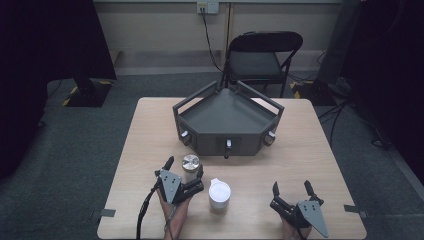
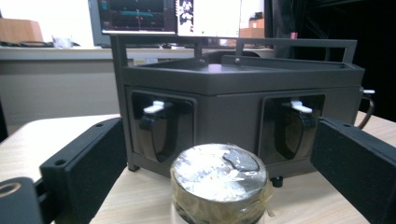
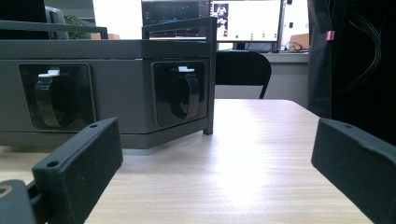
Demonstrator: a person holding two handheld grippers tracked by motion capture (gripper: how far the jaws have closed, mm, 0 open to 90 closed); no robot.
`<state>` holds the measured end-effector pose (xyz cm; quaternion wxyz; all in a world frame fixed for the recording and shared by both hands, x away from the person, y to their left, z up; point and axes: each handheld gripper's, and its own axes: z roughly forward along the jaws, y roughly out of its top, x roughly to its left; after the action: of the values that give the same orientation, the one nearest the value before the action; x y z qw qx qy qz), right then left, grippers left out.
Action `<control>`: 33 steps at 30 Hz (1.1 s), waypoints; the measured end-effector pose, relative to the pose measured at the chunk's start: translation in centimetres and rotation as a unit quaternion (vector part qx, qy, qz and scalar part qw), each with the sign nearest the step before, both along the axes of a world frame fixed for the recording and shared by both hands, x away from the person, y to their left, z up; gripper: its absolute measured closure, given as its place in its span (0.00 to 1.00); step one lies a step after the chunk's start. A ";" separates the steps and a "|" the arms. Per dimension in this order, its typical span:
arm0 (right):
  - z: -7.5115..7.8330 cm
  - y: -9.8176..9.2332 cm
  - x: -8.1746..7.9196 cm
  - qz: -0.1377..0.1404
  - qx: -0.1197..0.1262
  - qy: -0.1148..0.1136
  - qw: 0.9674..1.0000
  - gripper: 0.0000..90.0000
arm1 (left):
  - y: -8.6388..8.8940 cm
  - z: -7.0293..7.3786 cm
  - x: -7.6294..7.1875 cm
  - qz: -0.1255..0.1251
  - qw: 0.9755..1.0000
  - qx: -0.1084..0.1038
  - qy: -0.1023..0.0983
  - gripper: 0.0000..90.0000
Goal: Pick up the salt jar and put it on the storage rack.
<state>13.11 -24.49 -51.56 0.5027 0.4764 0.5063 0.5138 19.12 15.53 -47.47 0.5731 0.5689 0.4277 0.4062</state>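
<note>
A small jar with a silver foil-covered lid (image 1: 190, 163) stands on the table in front of the dark grey angular box (image 1: 227, 122). My left gripper (image 1: 185, 169) is open, its jaws on either side of the jar, not touching it. In the left gripper view the jar lid (image 2: 219, 179) sits low between the jaws, with the box (image 2: 238, 84) just behind. A white lidded cup (image 1: 219, 194) stands to the right of the left gripper. My right gripper (image 1: 292, 188) rests open near the table's front right, with nothing between its jaws. The right gripper view shows the box (image 3: 107, 88) to the left.
The box has black curved handles with white tabs (image 2: 158, 108) set in its front faces. A black folding chair (image 1: 262, 57) stands behind the table. Bare tabletop (image 1: 310, 145) lies to the right of the box.
</note>
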 end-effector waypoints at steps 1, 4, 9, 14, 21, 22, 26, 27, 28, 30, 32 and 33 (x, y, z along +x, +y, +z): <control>0.0 0.0 0.0 0.000 0.000 0.000 1.000 0.01 | -0.1 0.0 0.1 -0.001 1.000 0.002 0.003 0.04; 0.0 0.0 0.0 0.000 0.000 0.000 1.000 0.01 | -0.2 -0.2 0.4 -0.001 1.000 0.004 0.009 0.05; 0.0 0.0 0.0 0.000 0.000 0.000 1.000 0.01 | -0.6 -0.4 1.1 0.001 1.000 0.021 0.022 0.07; 0.0 0.0 0.0 -0.001 0.000 0.000 1.000 0.01 | -0.6 -0.5 1.7 -0.009 0.999 0.015 0.035 0.11; 0.0 0.0 0.0 -0.001 0.000 0.000 1.000 0.01 | -0.7 -0.5 2.1 -0.006 0.999 0.012 0.048 0.18; 0.0 0.0 0.0 -0.001 0.000 0.000 1.000 0.01 | -0.8 -0.5 2.2 -0.005 0.999 0.012 0.050 0.19; 0.0 0.0 0.0 -0.001 0.000 0.000 1.000 0.01 | -0.8 -0.5 2.3 -0.006 0.998 0.012 0.057 0.23; 0.0 0.0 0.0 -0.001 0.000 0.000 1.000 0.01 | -0.9 -0.5 2.3 -0.003 0.998 0.015 0.058 0.23; 0.0 0.0 0.0 -0.001 0.000 0.000 1.000 0.01 | -1.0 -0.5 2.3 -0.003 0.998 0.016 0.061 0.23; 0.0 0.0 0.0 -0.001 0.000 0.000 1.000 0.01 | -0.9 -0.6 2.3 -0.001 0.998 0.010 0.061 0.28; 0.0 0.0 0.0 -0.001 0.000 0.000 1.000 0.01 | -0.7 -0.9 2.3 -0.001 0.998 -0.001 0.060 0.34; 0.0 0.0 0.0 -0.001 0.000 0.000 1.000 0.01 | -0.6 -0.9 2.3 -0.003 0.998 -0.005 0.062 0.35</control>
<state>13.10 -24.46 -51.57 0.5035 0.4768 0.5058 0.5132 21.45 14.89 -48.40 0.5496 0.5911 0.4630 0.3664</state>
